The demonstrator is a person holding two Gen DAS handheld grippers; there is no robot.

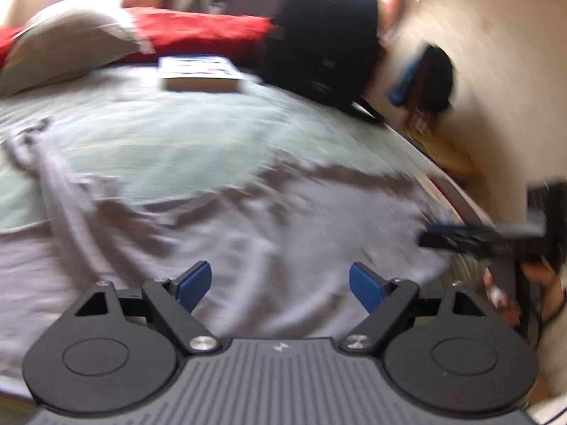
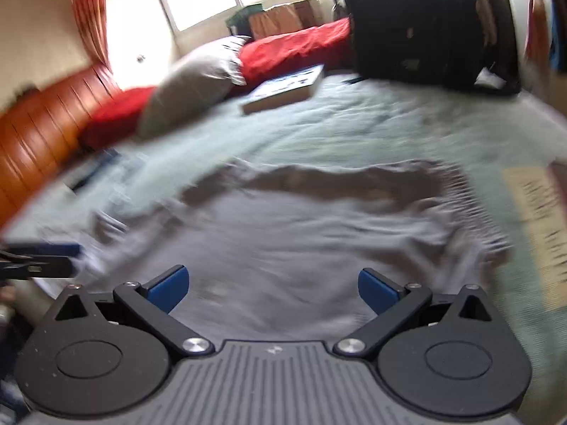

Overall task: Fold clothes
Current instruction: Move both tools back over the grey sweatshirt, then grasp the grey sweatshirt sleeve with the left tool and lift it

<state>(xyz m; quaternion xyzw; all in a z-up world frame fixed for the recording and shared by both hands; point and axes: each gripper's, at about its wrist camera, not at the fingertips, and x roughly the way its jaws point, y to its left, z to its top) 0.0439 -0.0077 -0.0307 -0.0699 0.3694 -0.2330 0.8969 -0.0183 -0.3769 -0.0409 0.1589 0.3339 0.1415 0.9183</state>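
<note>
grey garment (image 2: 301,233) spread flat and rumpled on the bed (image 2: 354,131), just ahead of both grippers. soft, light, limp cloth, likely to sag and slide; best pinched at a corner or hem edge. left gripper (image 1: 280,285) and right gripper (image 2: 273,288) both with fingers spread wide, nothing between them. no containers apart from a dark bag (image 2: 418,24) at the far end, contents hidden.

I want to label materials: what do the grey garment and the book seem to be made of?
Grey garment: soft thin fabric, matte, probably a knit like jersey; it lies limp with loose wrinkles. Blur hides the weave.
Book: paper, with a printed cover; a pale block of pages shows at its edge. Gloss cannot be told.
</note>
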